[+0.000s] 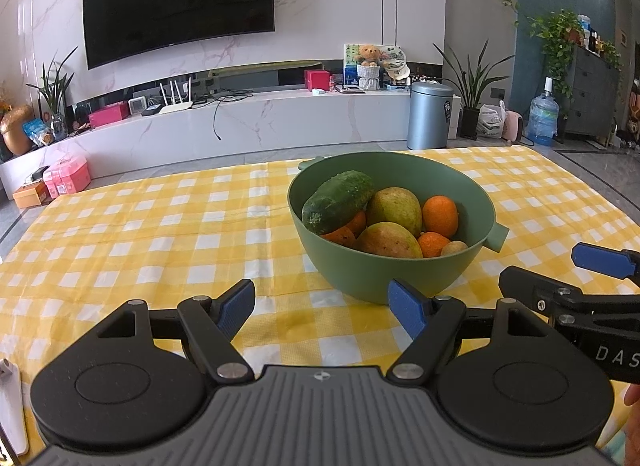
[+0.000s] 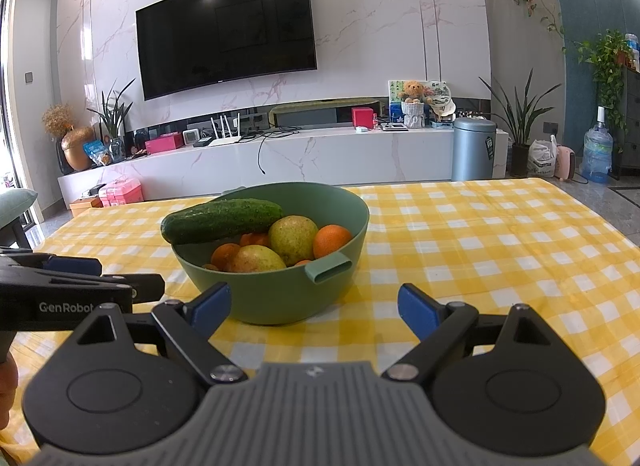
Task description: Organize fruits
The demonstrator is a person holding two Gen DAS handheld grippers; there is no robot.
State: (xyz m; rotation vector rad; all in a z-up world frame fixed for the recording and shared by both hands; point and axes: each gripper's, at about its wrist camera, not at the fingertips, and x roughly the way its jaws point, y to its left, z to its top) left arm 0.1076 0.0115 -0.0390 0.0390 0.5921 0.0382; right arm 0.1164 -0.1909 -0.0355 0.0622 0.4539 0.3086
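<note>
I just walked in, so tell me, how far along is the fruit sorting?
Nothing looks sorted yet: the cucumber, mangoes and oranges all sit piled in the green bowl. Nothing is in hand; the left claw and right claw are open and empty before it. All the sorting remains.

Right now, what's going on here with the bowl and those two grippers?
A person holds two handheld grippers over a table with a yellow checked cloth. Both the left gripper and the right gripper are open and empty, poised just short of a green bowl. The bowl holds a cucumber lying on top, two mangoes and several oranges. Nothing has been picked up yet.
</note>
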